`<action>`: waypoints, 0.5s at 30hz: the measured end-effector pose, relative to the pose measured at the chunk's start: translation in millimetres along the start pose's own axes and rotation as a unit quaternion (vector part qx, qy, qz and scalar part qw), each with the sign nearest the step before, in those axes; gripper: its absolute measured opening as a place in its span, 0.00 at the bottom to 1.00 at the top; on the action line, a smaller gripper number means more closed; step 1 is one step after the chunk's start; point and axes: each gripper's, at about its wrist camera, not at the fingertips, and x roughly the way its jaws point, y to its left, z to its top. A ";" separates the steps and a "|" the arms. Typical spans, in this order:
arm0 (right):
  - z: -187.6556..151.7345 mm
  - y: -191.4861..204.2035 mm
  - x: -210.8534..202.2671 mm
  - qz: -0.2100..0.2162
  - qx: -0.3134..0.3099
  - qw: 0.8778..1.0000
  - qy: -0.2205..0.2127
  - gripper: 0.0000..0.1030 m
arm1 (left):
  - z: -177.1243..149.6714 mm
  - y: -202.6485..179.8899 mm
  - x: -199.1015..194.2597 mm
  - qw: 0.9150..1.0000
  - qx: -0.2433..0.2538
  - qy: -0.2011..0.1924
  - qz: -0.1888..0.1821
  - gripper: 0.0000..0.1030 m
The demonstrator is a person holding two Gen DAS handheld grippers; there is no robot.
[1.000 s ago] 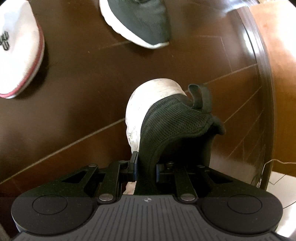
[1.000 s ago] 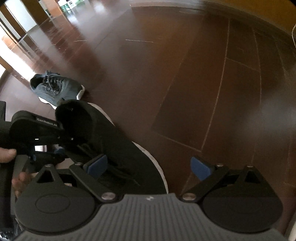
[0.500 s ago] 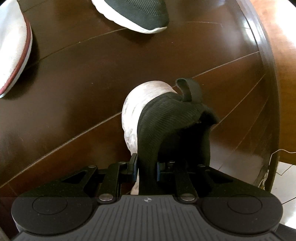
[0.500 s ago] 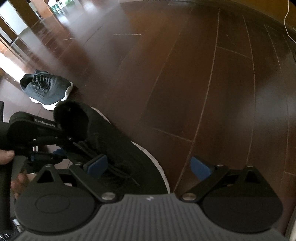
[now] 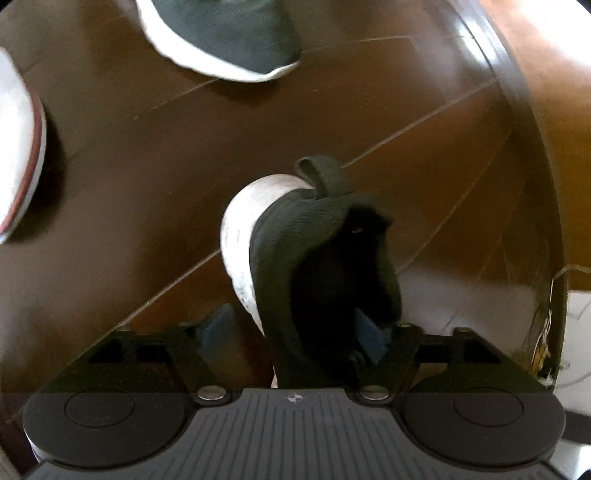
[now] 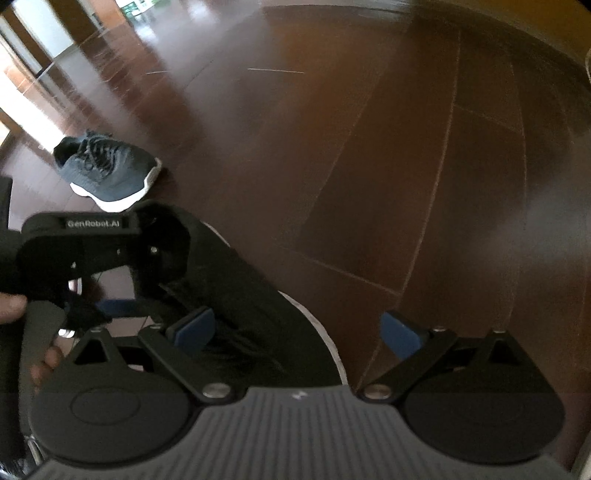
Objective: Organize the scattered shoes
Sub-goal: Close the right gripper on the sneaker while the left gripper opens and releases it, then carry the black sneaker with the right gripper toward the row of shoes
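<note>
A black knit shoe (image 5: 314,251) with a white sole and a heel loop stands on the dark wooden floor, heel end away from me. My left gripper (image 5: 293,330) is open, its blue pads spread on either side of the shoe's collar. In the right wrist view the same black shoe (image 6: 240,288) runs from the left gripper (image 6: 92,251) down under my right gripper (image 6: 297,330). The right gripper is open, with the shoe's front part by its left pad. A hand (image 6: 14,306) holds the left gripper's handle.
A dark grey sneaker (image 5: 229,33) with a white sole lies farther off, also seen as the grey sneaker (image 6: 110,173) at the left. A white shoe with red trim (image 5: 18,147) lies at the left edge. A brown wall (image 5: 546,74) and a thin cable (image 5: 546,332) border the right.
My left gripper's jaws were shut on the black shoe's collar and have now opened wide. The grey sneaker and white shoe have shifted slightly in view. The right gripper stays open.
</note>
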 end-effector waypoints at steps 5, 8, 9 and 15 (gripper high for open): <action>-0.3 9.9 0.7 0.018 -0.044 0.999 -0.012 0.96 | 8.9 8.9 -22.6 1.000 0.026 -0.013 -0.002 0.86; -1.9 21.0 3.0 0.029 -0.086 0.996 -0.016 0.96 | 14.8 25.7 -49.5 0.999 0.033 -0.030 0.020 0.87; -2.9 26.8 4.9 0.033 -0.108 0.993 -0.017 0.95 | 16.5 29.8 -57.4 0.999 0.031 -0.035 0.028 0.87; -5.3 53.4 13.9 0.065 -0.217 0.974 -0.014 0.93 | 31.3 64.9 -123.9 0.995 0.008 -0.060 0.075 0.87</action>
